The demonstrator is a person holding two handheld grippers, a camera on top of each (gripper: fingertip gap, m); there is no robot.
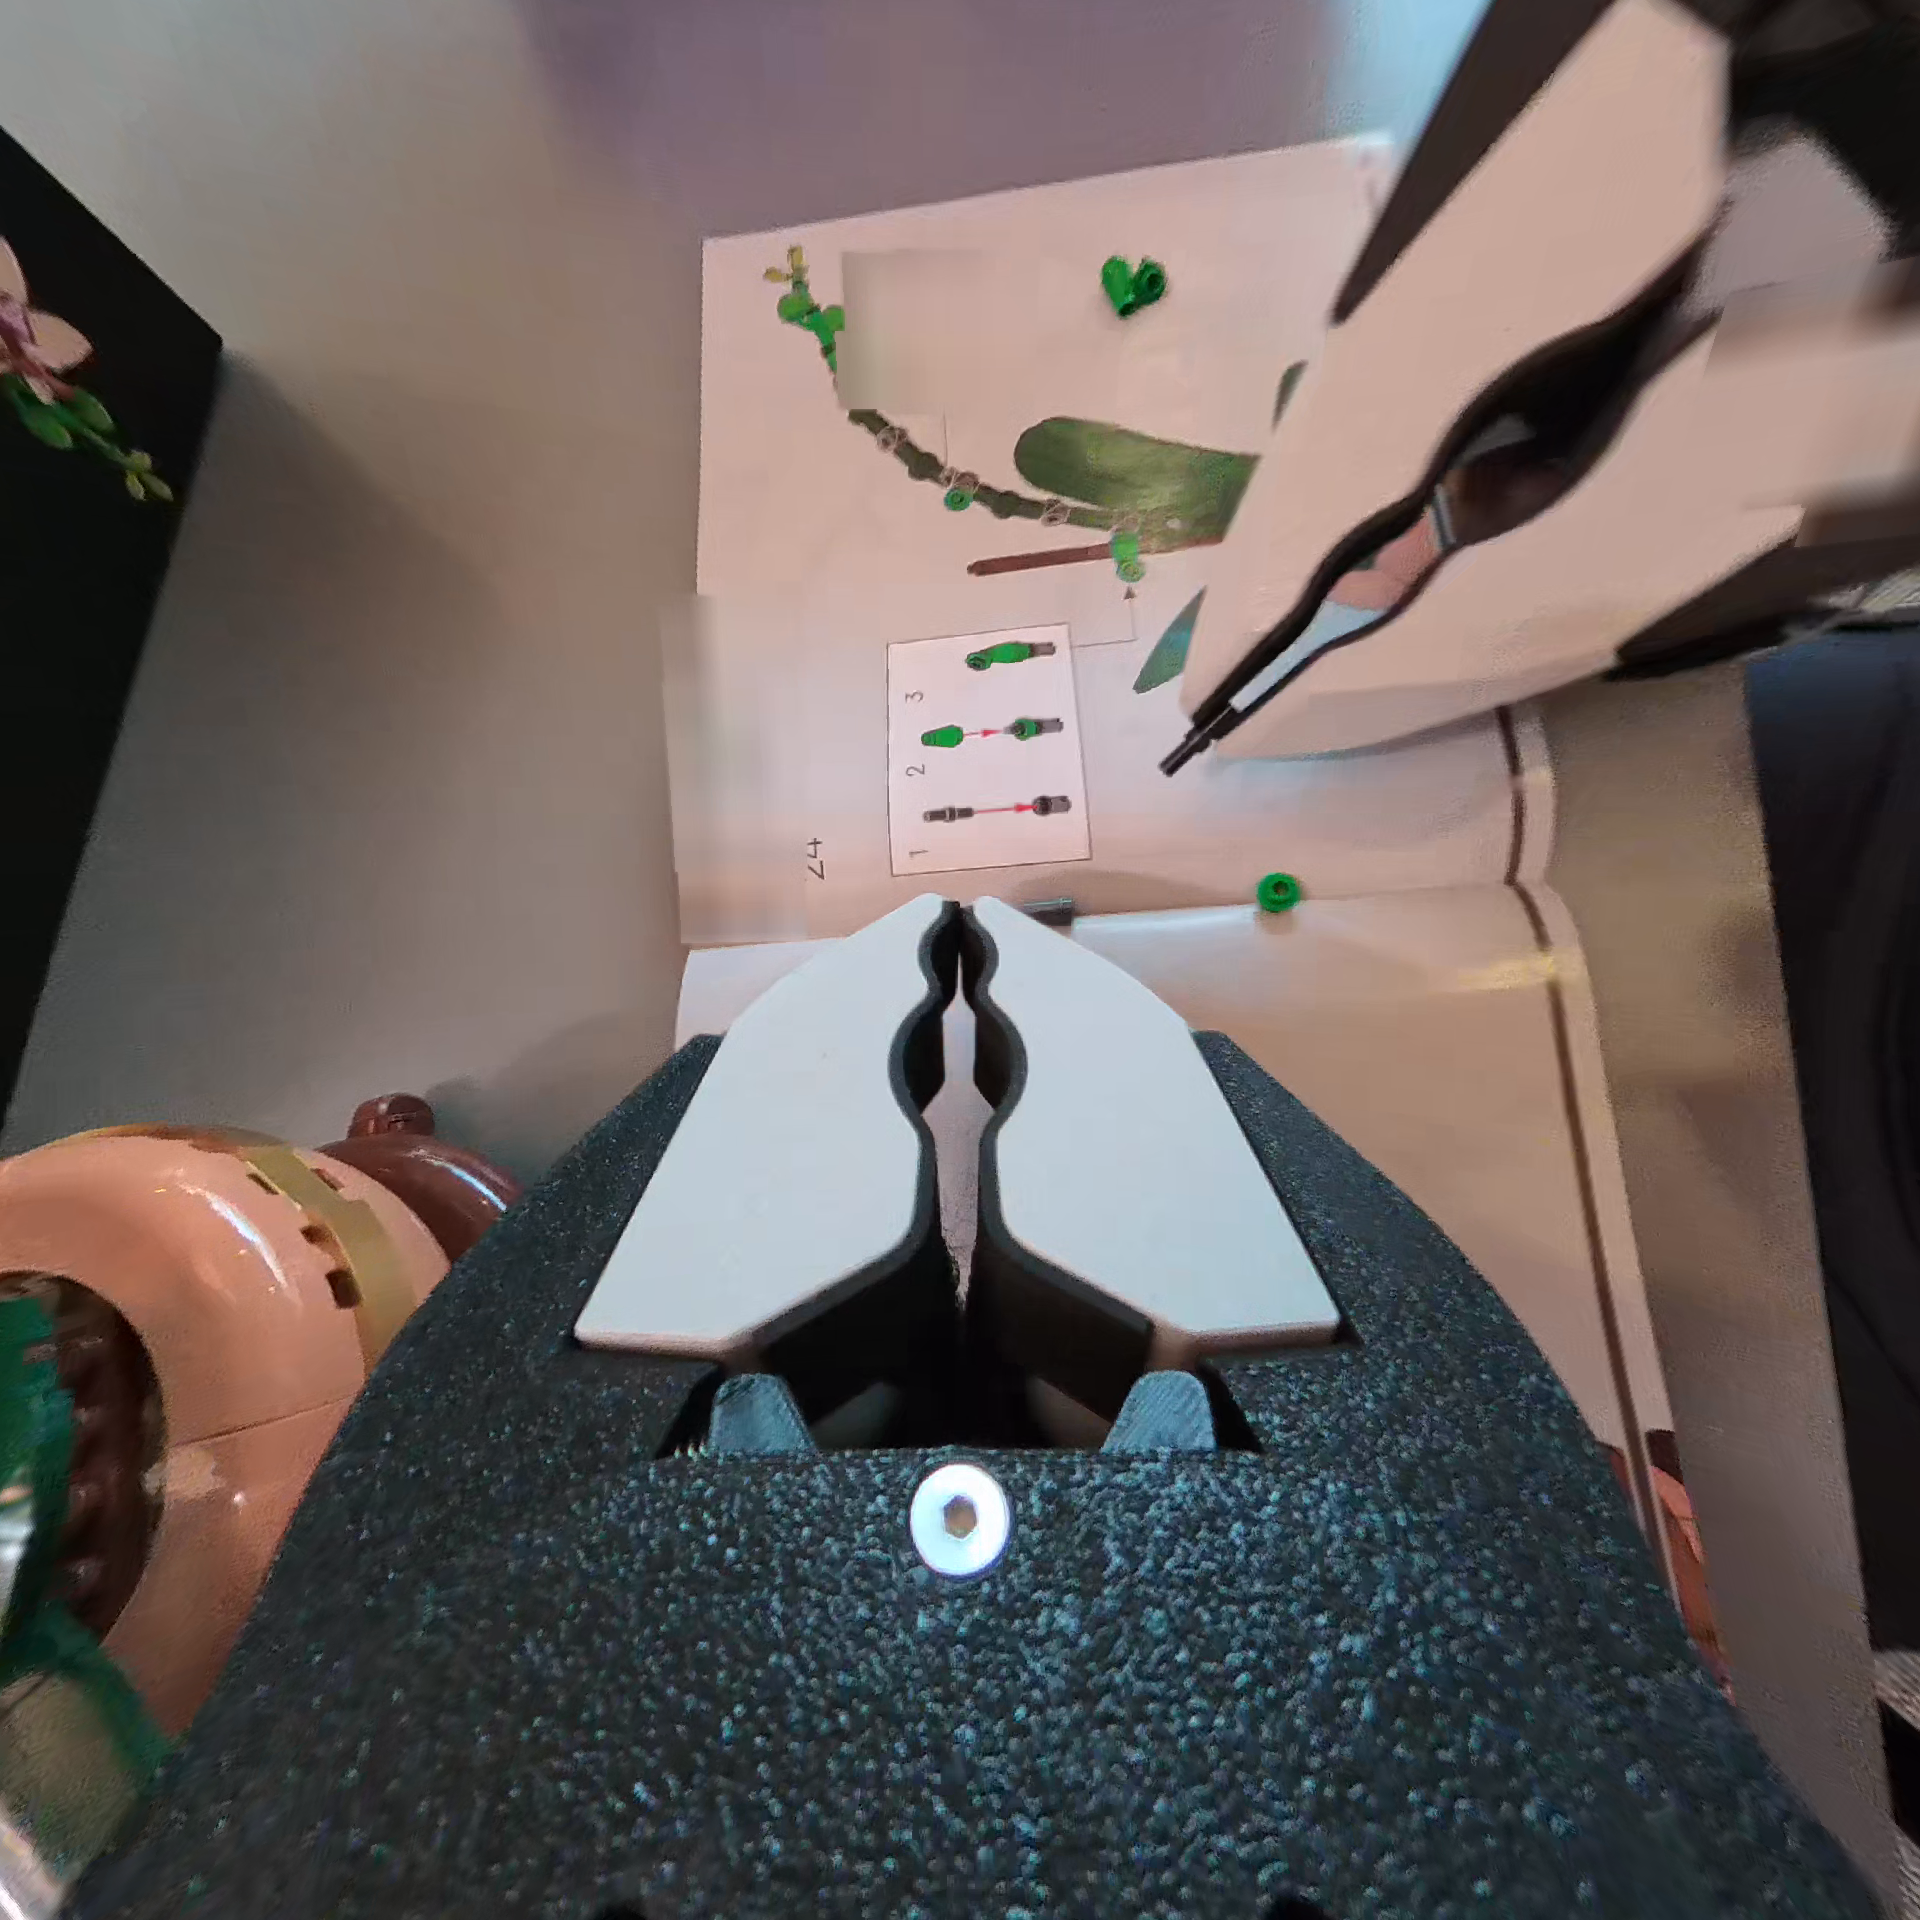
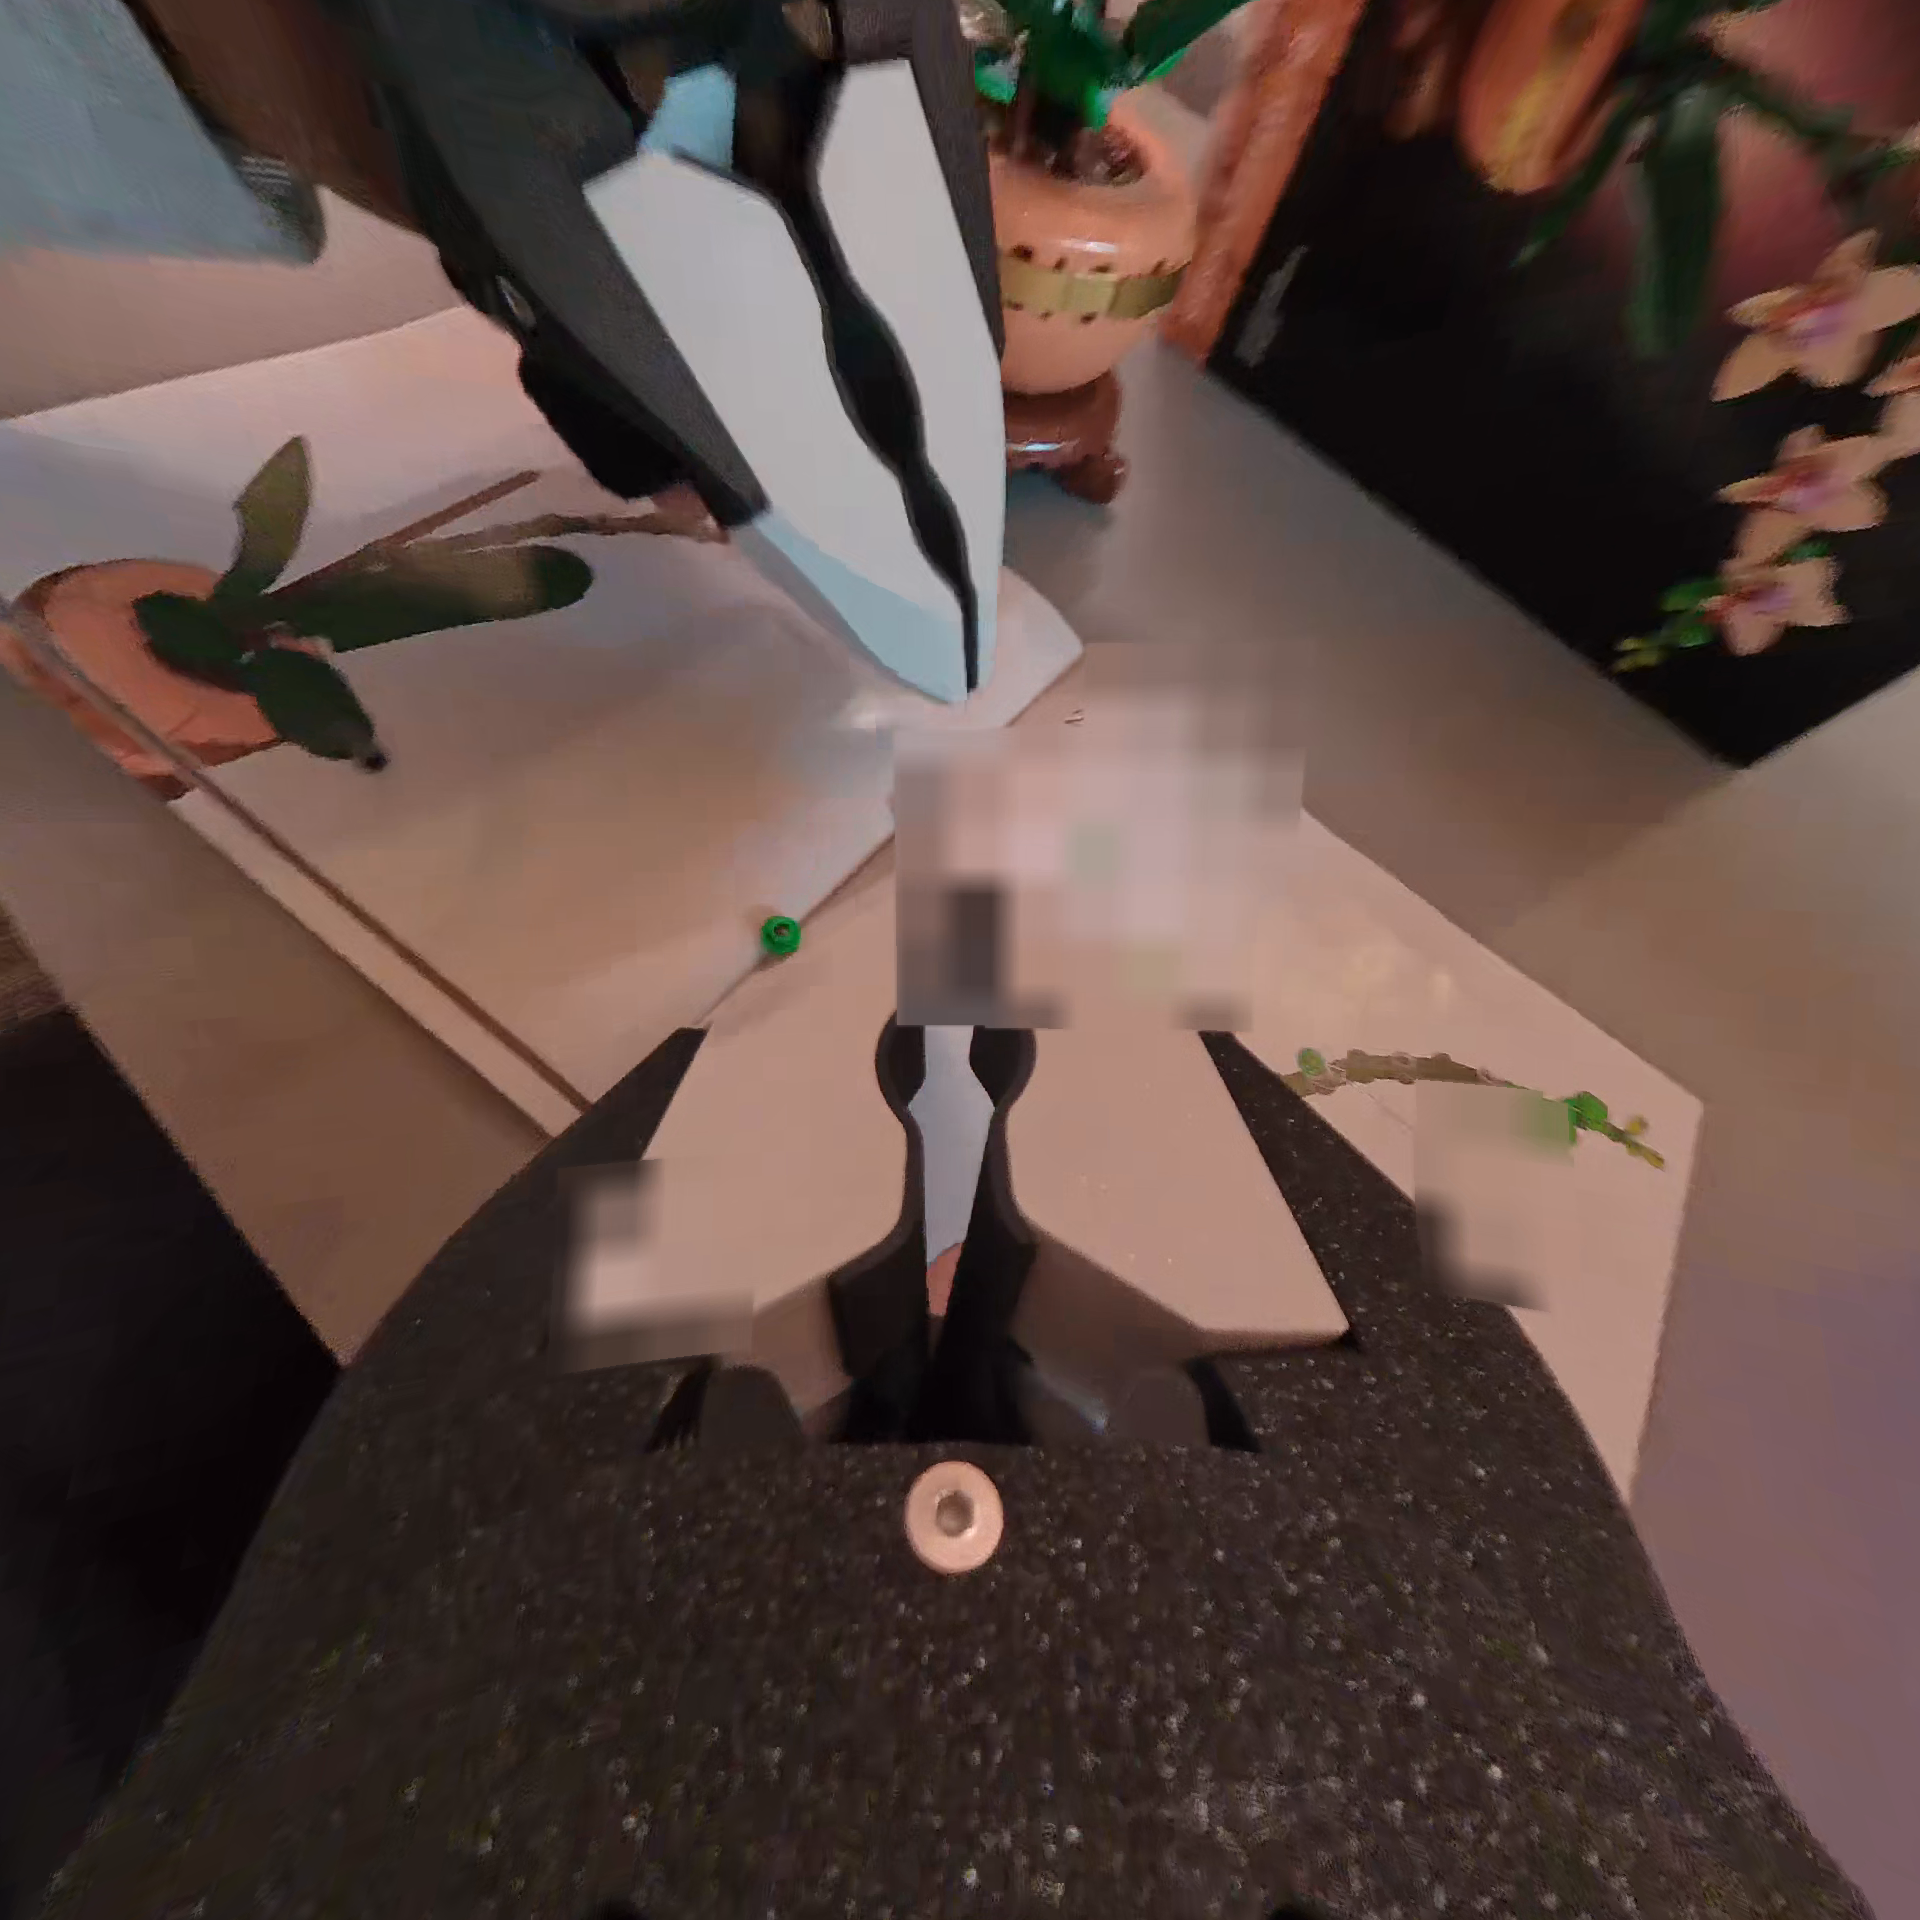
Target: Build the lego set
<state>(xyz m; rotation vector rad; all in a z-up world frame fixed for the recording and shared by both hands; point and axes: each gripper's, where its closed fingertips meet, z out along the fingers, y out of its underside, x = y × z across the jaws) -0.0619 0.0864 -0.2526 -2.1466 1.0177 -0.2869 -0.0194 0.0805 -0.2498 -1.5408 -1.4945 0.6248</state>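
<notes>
Close in: left gripper [image 1: 964,914] with fingertips together, nothing visible between them, poised at the near edge of the open instruction booklet [image 1: 1299,821]. Small dark grey pin [image 1: 1049,910] lying on the booklet just right of those tips; green ring piece [image 1: 1278,891] farther right along the same fold. Right gripper [image 1: 1195,743] clamped on a thin black pin [image 1: 1184,750], over the booklet's right half. Probably best to square the tips on the grey pin before pinching. Pale grey tabletop [image 1: 416,727]; pink brick-built pot [image 1: 208,1299] left of the booklet, black box [image 1: 62,520] beyond it.
</notes>
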